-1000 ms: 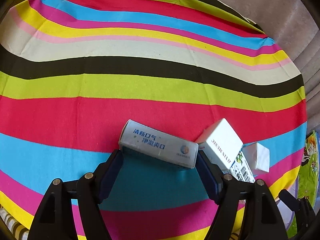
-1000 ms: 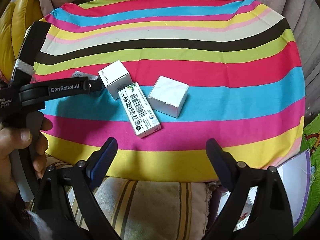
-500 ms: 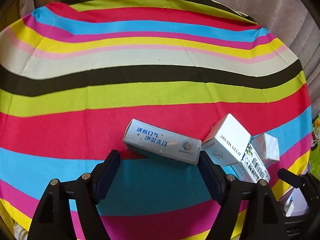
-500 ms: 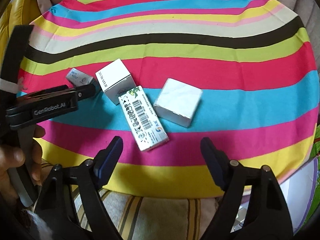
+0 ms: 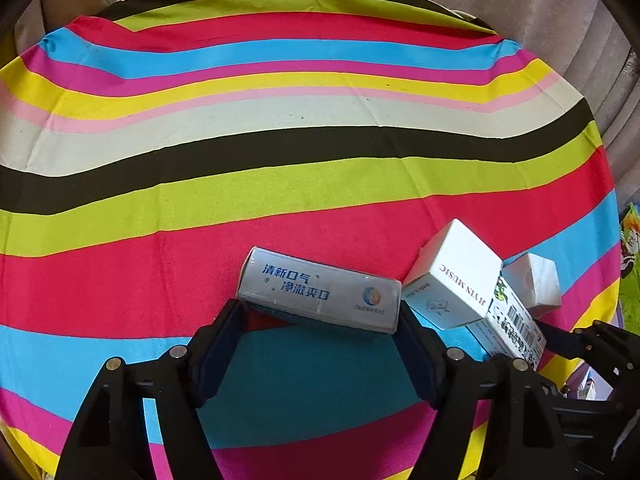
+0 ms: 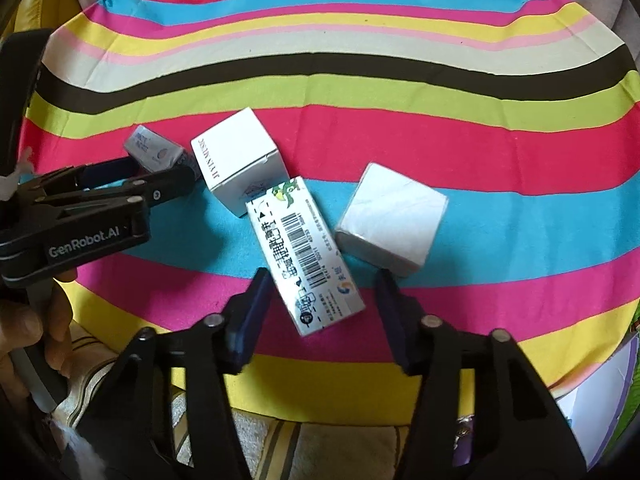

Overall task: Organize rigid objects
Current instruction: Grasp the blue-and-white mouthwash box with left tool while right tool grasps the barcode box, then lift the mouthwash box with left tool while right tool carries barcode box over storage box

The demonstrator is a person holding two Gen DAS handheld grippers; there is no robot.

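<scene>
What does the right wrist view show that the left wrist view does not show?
Only the right wrist view shows the person's hand and the left gripper from the side. Only the left wrist view shows the blue printed face of the silver box. Both show the striped cloth, the JIYIN MUSIC box, the barcode box and the plain white box.
</scene>
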